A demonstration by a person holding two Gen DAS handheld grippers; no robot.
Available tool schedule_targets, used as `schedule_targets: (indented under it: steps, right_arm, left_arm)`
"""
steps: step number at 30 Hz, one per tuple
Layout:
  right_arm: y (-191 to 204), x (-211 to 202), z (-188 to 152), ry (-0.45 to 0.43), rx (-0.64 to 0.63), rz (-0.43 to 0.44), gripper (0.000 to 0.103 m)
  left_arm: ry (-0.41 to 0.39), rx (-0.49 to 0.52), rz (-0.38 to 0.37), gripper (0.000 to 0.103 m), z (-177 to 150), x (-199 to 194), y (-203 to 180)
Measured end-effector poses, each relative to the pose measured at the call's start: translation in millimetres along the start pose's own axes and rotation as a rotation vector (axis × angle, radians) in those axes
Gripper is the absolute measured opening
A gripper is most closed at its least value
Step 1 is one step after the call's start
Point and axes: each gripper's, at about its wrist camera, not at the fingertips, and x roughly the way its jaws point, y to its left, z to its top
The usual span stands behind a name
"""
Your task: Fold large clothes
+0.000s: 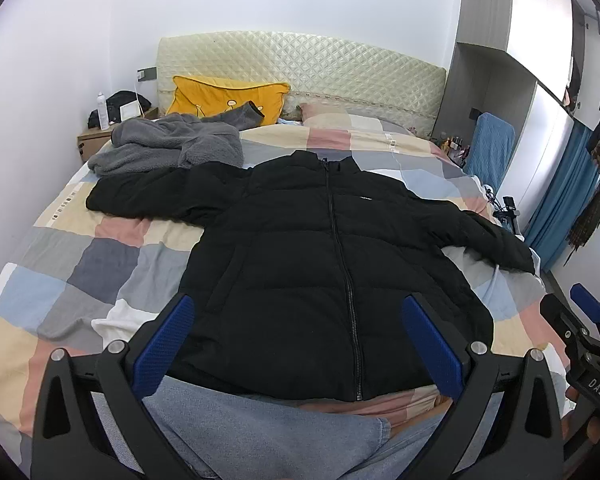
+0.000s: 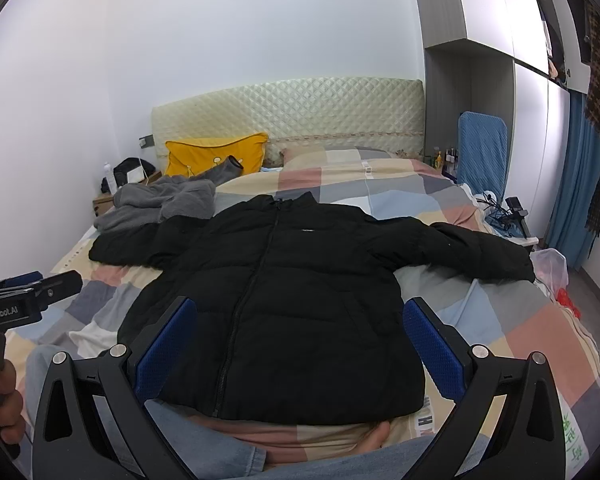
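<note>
A black puffer jacket [image 1: 320,248] lies flat, front up and zipped, on the checkered bed [image 1: 100,256], both sleeves spread out to the sides. It also shows in the right wrist view [image 2: 292,288]. My left gripper [image 1: 296,344] is open and empty, held above the jacket's hem. My right gripper [image 2: 300,344] is open and empty too, above the hem; it also shows at the right edge of the left wrist view [image 1: 580,320]. The left gripper shows at the left edge of the right wrist view [image 2: 28,292].
A grey fleece garment [image 1: 172,144] lies at the bed's far left, touching the jacket's left sleeve. A yellow pillow [image 1: 224,96] leans on the headboard. A nightstand [image 1: 100,132] stands far left. A blue chair [image 2: 482,148] and wardrobe stand on the right. My jeans-clad knees [image 1: 260,436] rest on the near edge.
</note>
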Motion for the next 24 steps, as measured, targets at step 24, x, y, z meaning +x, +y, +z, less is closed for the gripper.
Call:
schedule_targets:
  steps: [24]
  right_arm:
    - [-4.9, 5.7, 2.8, 0.013, 0.001, -0.003, 0.103]
  left_arm:
    - [0.023, 0.005, -0.024, 0.103, -5.8, 3.5, 0.4]
